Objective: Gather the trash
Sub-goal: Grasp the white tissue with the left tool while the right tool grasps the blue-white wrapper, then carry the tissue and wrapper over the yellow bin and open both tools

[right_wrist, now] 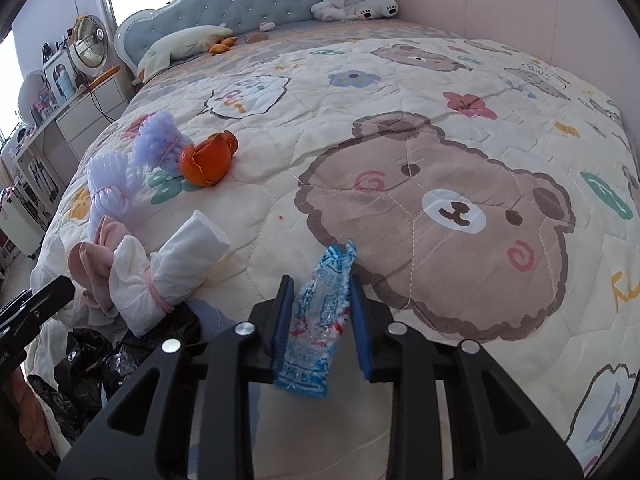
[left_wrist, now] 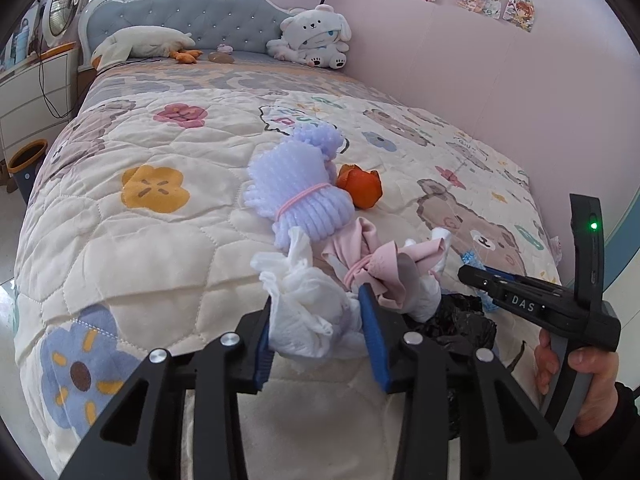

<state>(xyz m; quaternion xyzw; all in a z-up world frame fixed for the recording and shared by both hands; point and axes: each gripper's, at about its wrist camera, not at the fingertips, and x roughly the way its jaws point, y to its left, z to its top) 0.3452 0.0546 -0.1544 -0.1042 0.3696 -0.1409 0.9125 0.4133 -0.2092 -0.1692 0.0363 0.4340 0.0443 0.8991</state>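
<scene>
Tissue (left_wrist: 308, 320), white and crumpled, sits clamped between the blue-padded fingers of the left gripper (left_wrist: 320, 328), held at the near edge of the bed (left_wrist: 168, 264). Just beyond it on the quilt lie a pink cloth bundle (left_wrist: 376, 268) tied in a knot and a white rolled piece (right_wrist: 176, 276) bound with a pink band, both close to the same near edge. Farther in from that edge a lilac foam net (left_wrist: 300, 192), cinched by a pink elastic, rests on the quilt, and an orange peel (left_wrist: 360, 188) lies touching its far-right side.

The right gripper (right_wrist: 320, 320) has its fingers closed on a blue-and-white plastic wrapper (right_wrist: 316, 320), which stands upright between the pads, its top edge poking above them and its bottom hanging below. It is held over the near part of the bed, in front of the big brown bear print on the quilt. In the left wrist view this gripper appears at the right, gripped by the person's right hand (left_wrist: 588, 376).

A black plastic bag (left_wrist: 460, 328), crinkled and glossy, hangs at the bed's near edge between the two grippers, just below the cloth bundles.

At the headboard end, well apart from all this, a white plush toy (left_wrist: 316, 40) sits in the far corner by the pink wall, and a long white pillow (left_wrist: 140, 42) lies along the far edge.
</scene>
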